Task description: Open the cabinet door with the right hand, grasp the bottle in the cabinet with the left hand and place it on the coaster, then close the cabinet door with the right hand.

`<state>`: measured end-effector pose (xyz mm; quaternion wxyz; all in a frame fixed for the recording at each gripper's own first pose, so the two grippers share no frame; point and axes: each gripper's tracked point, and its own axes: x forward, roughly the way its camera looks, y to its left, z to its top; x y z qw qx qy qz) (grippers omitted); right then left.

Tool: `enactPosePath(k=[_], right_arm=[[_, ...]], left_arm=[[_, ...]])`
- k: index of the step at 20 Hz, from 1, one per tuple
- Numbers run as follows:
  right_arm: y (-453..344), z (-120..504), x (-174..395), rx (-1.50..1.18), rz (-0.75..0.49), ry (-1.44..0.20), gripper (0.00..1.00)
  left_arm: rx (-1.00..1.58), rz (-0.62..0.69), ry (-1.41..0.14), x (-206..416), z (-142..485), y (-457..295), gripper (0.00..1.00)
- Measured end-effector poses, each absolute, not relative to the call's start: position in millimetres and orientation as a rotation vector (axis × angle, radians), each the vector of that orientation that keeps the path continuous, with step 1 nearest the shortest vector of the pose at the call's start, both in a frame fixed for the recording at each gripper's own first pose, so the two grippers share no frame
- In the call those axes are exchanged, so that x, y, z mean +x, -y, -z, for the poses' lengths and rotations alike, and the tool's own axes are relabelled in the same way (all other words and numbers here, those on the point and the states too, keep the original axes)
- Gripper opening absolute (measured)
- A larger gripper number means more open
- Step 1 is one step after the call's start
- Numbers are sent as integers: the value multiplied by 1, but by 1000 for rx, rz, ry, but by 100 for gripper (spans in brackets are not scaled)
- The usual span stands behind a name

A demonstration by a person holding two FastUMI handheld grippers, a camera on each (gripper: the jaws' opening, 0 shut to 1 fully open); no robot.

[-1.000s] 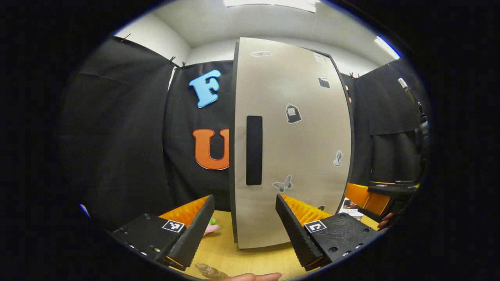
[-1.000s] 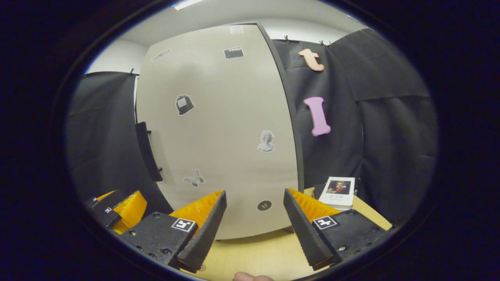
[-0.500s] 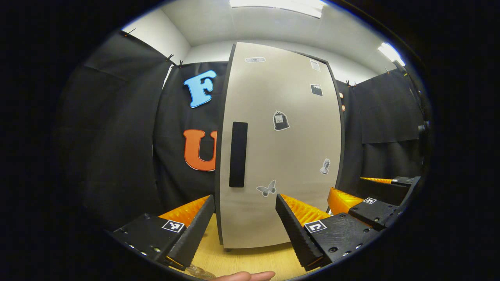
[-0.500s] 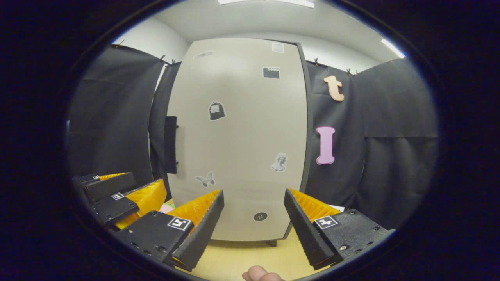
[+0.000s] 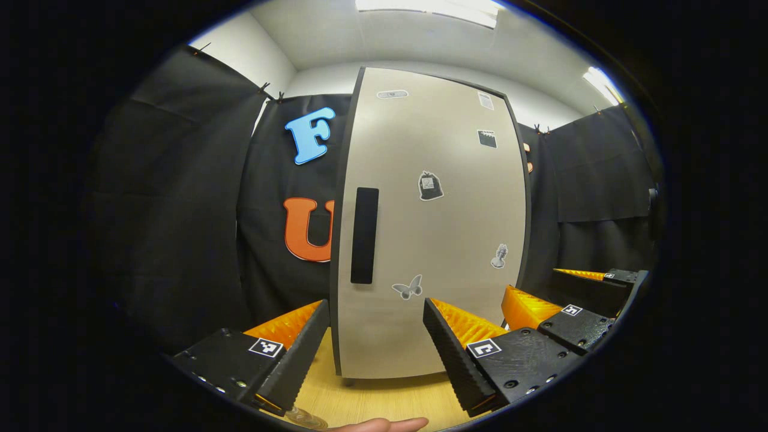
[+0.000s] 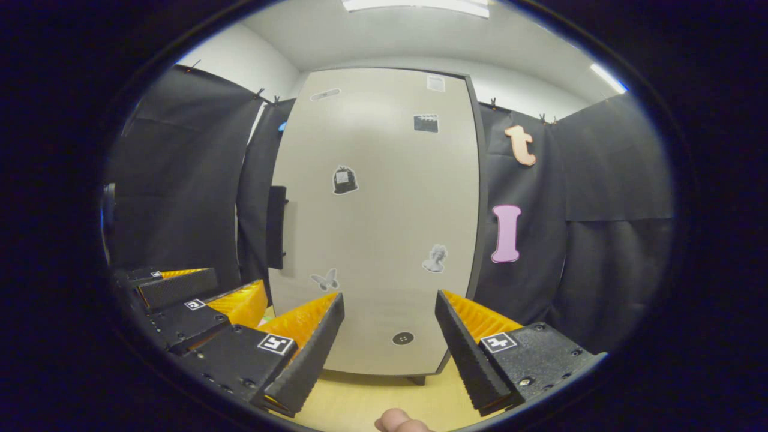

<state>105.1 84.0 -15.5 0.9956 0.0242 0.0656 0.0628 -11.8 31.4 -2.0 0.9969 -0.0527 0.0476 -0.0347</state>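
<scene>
I hold both tools in front of the shut cabinet door (image 5: 432, 240). My left gripper (image 5: 375, 342) has its fingers spread wide, gripping nothing; my right gripper (image 6: 390, 336) is equally spread and empty. The door's dark handle (image 5: 364, 235) is untouched, and I can't see the bottle.

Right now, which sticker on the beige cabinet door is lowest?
The small round dark button sticker, low between the right gripper's fingers, below the butterfly sticker.
</scene>
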Motion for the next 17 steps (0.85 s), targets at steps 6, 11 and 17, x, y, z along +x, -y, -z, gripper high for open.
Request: enactPosePath(k=[6,11,17], right_arm=[[-86,21,104,63,-150,-159,96],[-87,21,99,81,-167,-155,96],[-84,24,95,98,-180,-154,96]], left_arm=[[-98,68,-97,-14,2,-33,95],[-107,80,-102,-15,2,-29,95],[-108,97,-105,-17,2,-23,95]])
